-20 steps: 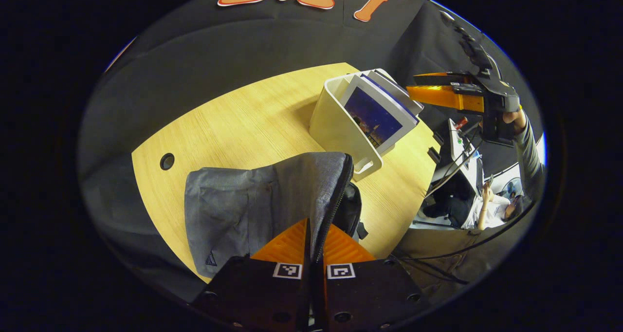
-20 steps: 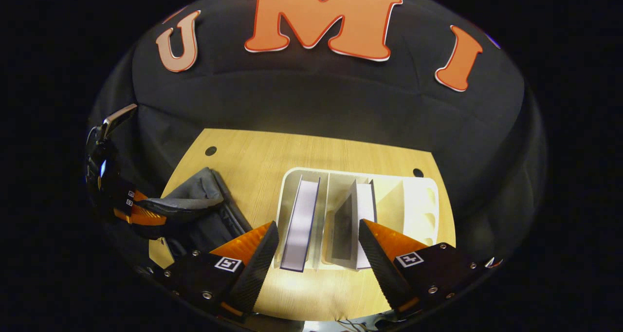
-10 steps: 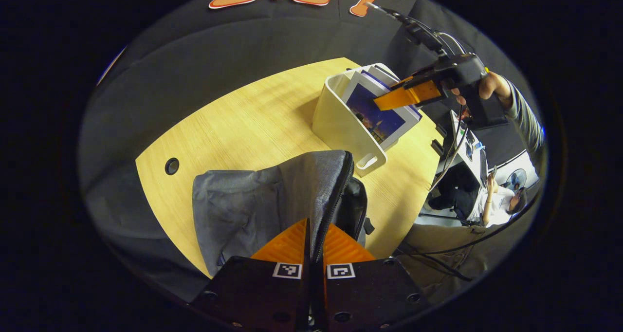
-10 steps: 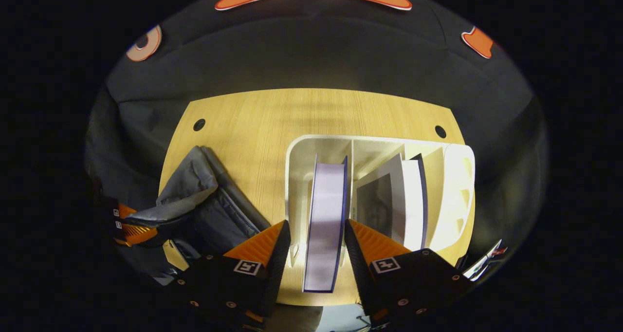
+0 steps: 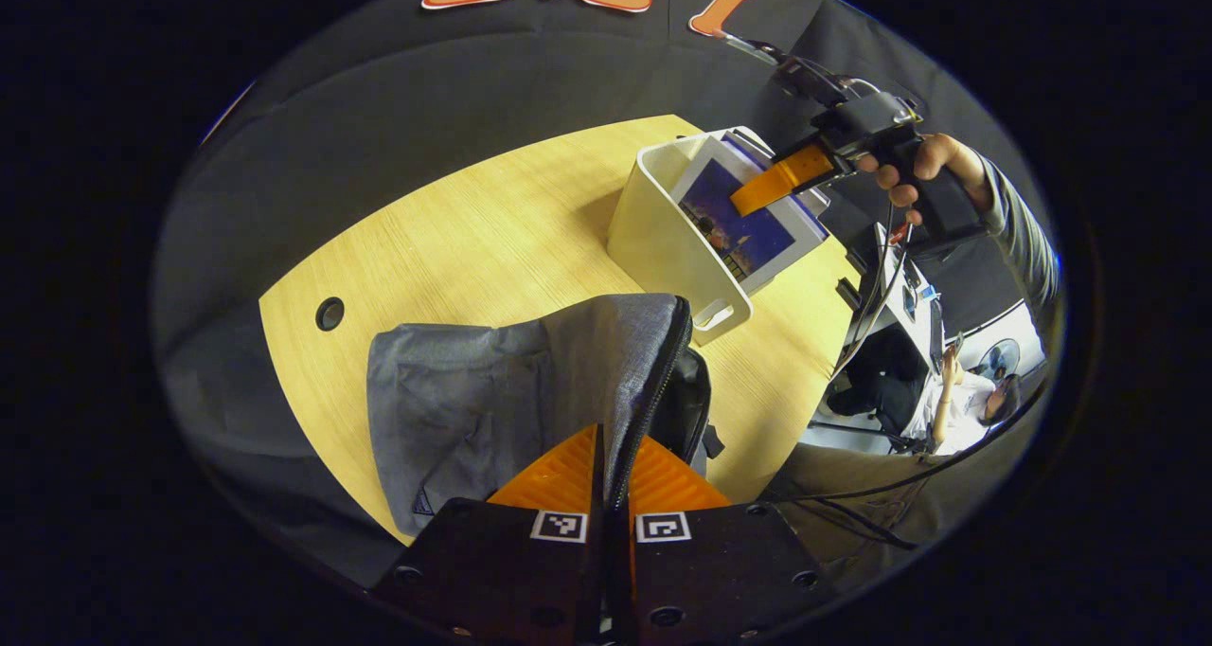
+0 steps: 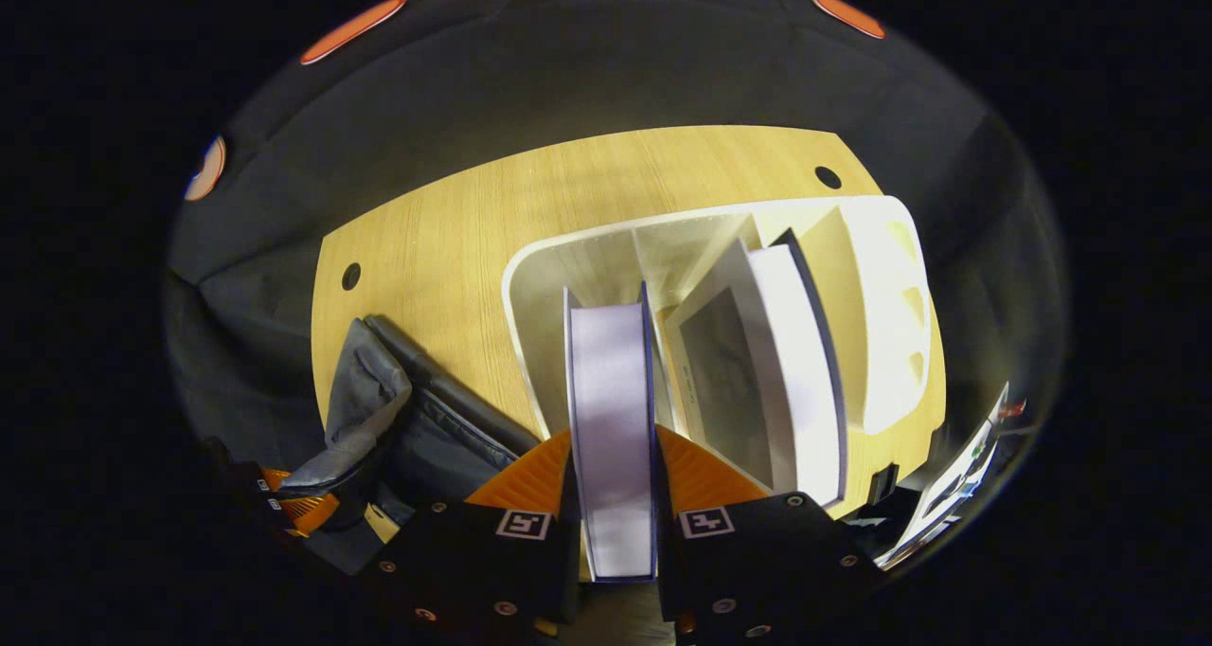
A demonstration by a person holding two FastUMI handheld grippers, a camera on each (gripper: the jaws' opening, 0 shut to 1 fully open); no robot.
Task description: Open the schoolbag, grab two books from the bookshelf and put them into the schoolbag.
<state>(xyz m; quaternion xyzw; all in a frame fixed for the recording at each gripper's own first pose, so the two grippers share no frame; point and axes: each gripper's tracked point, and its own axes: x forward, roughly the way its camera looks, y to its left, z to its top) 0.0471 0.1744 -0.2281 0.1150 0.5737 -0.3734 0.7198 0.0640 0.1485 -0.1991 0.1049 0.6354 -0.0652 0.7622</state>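
Note:
A grey schoolbag (image 5: 492, 400) lies unzipped on the wooden table (image 5: 473, 239). My left gripper (image 5: 611, 475) is shut on the bag's flap edge by the zipper, holding the flap up. The bag's dark opening (image 6: 445, 438) lies left of the white bookshelf (image 6: 885, 277). In the shelf's left slot a thick blue-covered book (image 6: 611, 409) stands upright, and my right gripper (image 6: 614, 466) is shut on it, one finger on each cover. A second book (image 6: 786, 362) leans in the neighbouring slot. In the left gripper view a hand holds the right gripper (image 5: 786, 174) on the blue book (image 5: 739, 224).
The bookshelf (image 5: 663, 239) stands at the table's far right, close to the bag. Two round cable holes (image 6: 351, 276) (image 6: 828, 177) sit near the table's back edge. Beyond the right edge are cables, equipment and a seated person (image 5: 966, 400).
My right gripper has gone down over the left book and shut on its covers, having been open around it half a second ago. My left gripper keeps holding the bag flap.

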